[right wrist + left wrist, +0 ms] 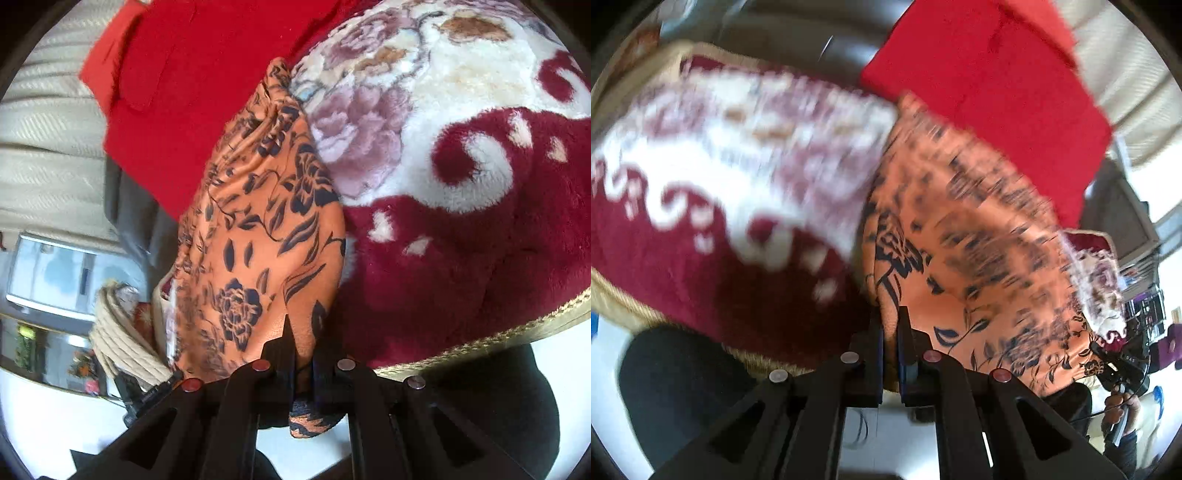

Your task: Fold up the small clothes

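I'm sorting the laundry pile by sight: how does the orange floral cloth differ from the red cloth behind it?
The orange floral cloth carries a dark flower-and-leaf print; the red cloth is plain. The orange one is bunched and held by both tongs, left and right; the red one lies flat, ungripped. Both rest on the plush blanket.

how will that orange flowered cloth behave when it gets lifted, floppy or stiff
Probably floppy: the orange flowered cloth bunches into soft folds between the right tongs and left tongs. Likely light and thin. It may sag wherever it is unsupported.
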`<state>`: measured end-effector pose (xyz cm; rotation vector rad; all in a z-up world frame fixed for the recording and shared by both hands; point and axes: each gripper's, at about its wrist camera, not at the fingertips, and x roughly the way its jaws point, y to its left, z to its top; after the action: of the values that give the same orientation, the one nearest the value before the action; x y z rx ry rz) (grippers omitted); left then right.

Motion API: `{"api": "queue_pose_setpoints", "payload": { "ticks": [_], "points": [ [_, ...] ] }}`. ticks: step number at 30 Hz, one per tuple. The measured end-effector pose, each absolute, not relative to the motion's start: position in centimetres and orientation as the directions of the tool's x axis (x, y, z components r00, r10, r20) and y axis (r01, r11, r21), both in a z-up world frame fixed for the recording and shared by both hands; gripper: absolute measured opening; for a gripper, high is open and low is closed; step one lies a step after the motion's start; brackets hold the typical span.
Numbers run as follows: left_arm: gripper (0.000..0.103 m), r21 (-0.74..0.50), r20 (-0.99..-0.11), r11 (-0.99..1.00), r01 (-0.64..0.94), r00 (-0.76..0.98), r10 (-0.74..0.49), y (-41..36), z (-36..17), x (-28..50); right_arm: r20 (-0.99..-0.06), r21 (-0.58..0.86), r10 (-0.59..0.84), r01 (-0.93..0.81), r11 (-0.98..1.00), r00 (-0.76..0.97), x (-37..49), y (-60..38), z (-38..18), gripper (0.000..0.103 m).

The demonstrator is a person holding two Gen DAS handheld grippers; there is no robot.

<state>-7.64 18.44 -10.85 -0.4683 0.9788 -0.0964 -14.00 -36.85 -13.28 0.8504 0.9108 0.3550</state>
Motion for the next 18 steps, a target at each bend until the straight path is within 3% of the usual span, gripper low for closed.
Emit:
{"api": "queue_pose_setpoints", "payload": {
  "ticks": [3,5,7,9,11,13,15,18],
  "points": [
    [0.006,-0.375,-0.816,0.917,-0.132,0.517,-0.26,18.1,-12.3,-6.8,-0.498,0.763,0.599,-0.011,0.647,0.627,-14.5,-36.7,-10.7,0.007],
    [0.006,-0.378,-0.857,0.907,-0.188,0.441,-0.266,18.4,-14.7,-6.0,-0.549,0.742,0.587,0.023,0.67,0.595,-13.6,-36.8,-11.9,0.007],
    [0.006,-0.405,-0.828,0.898,-0.172,0.485,-0.281,18.4,-13.7,-6.4,-0.591,0.744,0.59,0.09,0.662,0.551,-13.1,-37.1,-13.7,0.007],
    [0.006,-0.395,-0.803,0.909,-0.134,0.53,-0.271,18.0,-12.0,-6.5,-0.565,0.761,0.607,0.069,0.645,0.559,-13.4,-37.1,-13.2,0.007],
    [0.006,-0.359,-0.833,0.924,-0.134,0.493,-0.252,17.9,-13.0,-5.6,-0.528,0.76,0.616,0.003,0.649,0.585,-13.9,-36.9,-11.6,0.007],
    [0.006,-0.358,-0.862,0.919,-0.166,0.436,-0.257,18.2,-14.6,-4.8,-0.569,0.735,0.598,0.022,0.678,0.565,-13.1,-37.3,-12.3,0.007],
    [0.006,-0.381,-0.841,0.912,-0.151,0.467,-0.274,18.6,-13.2,-5.2,-0.599,0.746,0.605,0.09,0.66,0.525,-12.3,-37.9,-14.1,0.007],
    [0.006,-0.422,-0.761,0.903,-0.083,0.573,-0.303,18.8,-8.3,-3.0,-0.545,0.771,0.634,0.029,0.637,0.549,-12.2,-37.7,-12.7,0.007]
  ]
}}
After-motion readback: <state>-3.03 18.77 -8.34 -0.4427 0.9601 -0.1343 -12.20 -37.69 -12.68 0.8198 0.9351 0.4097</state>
